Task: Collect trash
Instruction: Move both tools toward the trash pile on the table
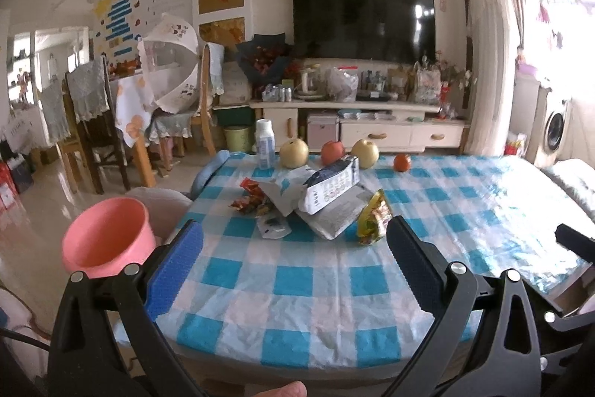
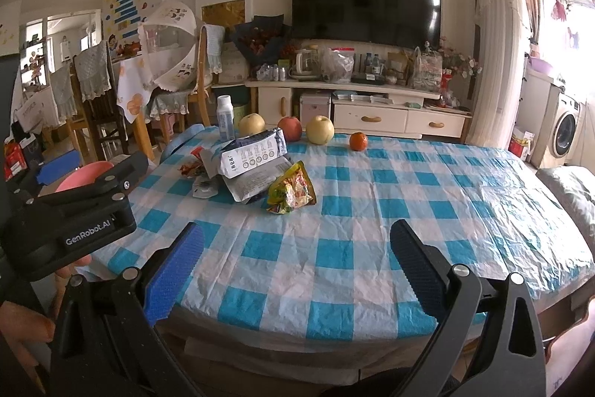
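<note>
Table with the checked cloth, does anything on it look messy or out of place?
Yes. A heap of empty wrappers clutters the table's far left part: a crumpled yellow snack bag, a white and dark pouch, and red wrappers. Behind it the fruit and a white bottle stand in a tidy row.

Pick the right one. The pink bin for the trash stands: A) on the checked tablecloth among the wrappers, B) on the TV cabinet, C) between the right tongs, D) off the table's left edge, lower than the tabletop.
D: in the left wrist view the pink bin sits beyond the left edge of the table, apart from the wrappers.
</note>
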A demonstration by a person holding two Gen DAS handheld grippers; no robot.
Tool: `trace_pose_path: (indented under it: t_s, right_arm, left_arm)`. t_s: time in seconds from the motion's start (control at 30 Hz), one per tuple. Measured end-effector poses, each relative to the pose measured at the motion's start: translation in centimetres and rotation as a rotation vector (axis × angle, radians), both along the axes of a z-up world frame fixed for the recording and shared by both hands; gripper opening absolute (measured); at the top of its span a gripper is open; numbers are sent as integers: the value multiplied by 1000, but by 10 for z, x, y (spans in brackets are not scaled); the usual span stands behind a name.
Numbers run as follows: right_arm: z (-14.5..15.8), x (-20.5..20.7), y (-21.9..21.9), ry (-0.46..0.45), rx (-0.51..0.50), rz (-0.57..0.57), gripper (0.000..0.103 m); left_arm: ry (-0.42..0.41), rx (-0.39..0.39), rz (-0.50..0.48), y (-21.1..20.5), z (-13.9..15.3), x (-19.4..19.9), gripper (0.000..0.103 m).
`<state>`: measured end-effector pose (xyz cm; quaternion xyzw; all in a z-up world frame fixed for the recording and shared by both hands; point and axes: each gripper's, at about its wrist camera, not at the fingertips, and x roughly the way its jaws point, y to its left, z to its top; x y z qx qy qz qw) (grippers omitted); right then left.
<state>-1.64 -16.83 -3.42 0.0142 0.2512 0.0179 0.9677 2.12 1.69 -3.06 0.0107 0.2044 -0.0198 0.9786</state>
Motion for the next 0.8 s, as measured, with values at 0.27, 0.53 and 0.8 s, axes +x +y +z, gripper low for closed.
trace_pose_path:
  t_s: [0.27,0.53,0.8]
  right_arm:
    - [-12,7,-9,-1,7,-3,99]
    - [-37,25,-17,25,13,-23,99]
    - [-63,47,-27,89,18,-49,99]
  left_arm:
    - [-58,68,-62,-12,-10,1,99]
    - [-7,60,-115,-19,-23,7,99]
    - [71,75,-132,-24,-42,22,99]
